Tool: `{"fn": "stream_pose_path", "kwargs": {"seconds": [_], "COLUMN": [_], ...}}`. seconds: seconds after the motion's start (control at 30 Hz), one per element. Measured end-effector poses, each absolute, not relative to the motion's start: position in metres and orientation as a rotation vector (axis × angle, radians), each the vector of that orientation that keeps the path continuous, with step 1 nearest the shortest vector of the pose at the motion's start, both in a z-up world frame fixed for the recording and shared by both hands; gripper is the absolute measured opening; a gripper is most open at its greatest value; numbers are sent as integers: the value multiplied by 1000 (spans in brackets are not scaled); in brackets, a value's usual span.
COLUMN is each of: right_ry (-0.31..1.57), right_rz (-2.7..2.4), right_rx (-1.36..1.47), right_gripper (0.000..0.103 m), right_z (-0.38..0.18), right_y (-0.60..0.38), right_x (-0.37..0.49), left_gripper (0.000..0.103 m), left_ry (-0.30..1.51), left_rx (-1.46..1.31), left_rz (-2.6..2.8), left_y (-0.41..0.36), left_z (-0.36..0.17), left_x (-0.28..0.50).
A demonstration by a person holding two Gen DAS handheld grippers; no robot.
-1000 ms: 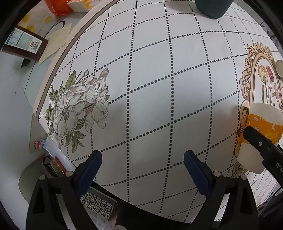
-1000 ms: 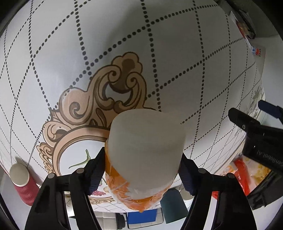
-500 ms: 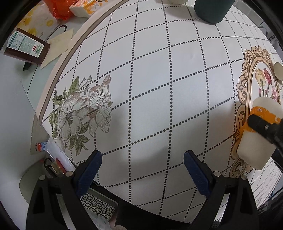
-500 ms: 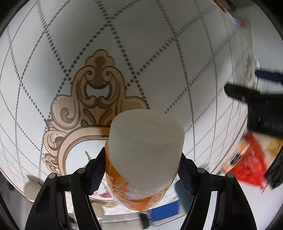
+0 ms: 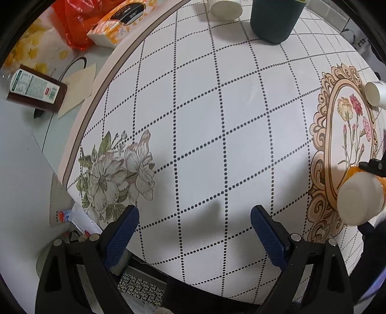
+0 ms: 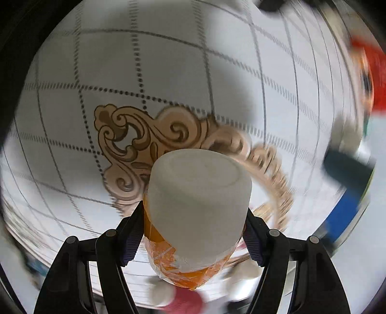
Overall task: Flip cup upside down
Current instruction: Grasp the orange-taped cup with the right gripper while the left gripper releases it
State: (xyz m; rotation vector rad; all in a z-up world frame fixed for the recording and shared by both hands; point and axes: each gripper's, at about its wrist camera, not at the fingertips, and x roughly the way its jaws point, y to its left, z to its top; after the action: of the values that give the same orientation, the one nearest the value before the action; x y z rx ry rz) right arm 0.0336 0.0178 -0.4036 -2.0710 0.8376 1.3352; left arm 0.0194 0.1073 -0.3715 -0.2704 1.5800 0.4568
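My right gripper [image 6: 193,231] is shut on a white paper cup with an orange band [image 6: 197,205]. The cup is held above the table with its flat bottom toward the camera. The right wrist view is blurred by motion. The same cup [image 5: 357,200] shows at the right edge of the left wrist view, lying sideways in the air over the ornate frame print [image 5: 337,154], with a black finger of the right gripper on it. My left gripper [image 5: 193,231] is open and empty, low over the near edge of the tablecloth.
A dark green cup [image 5: 275,19] and a white cup [image 5: 225,8] stand at the far edge. Another cup [image 5: 375,93] lies at the right. A brown bottle [image 5: 33,88], a tissue pack [image 5: 115,26] and a red bag [image 5: 77,21] sit beyond the cloth's left edge.
My right gripper has turned with the cup, so its bottom now faces the left camera. The left gripper has pulled back a little, showing more of the far table.
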Motion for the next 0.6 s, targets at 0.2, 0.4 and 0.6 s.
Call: {"fn": "stream_pose_path", "kwargs": {"seconds": [0.2, 0.4, 0.6], "right_ry": [1317, 1673, 1916], "right_rz": [1015, 847, 715], "right_rx": [-1760, -1467, -1196], "right_gripper": [74, 74, 75], "right_z": [-413, -420, -435], "right_y": [20, 11, 3], "right_x": [75, 103, 139], "left_gripper": [95, 95, 95], "left_ry": [1572, 1573, 1578], "left_rx": [-252, -248, -250], "left_rz": [437, 422, 413], "left_y": [94, 90, 90], "left_z": [-359, -360, -363], "left_x": [37, 36, 31]}}
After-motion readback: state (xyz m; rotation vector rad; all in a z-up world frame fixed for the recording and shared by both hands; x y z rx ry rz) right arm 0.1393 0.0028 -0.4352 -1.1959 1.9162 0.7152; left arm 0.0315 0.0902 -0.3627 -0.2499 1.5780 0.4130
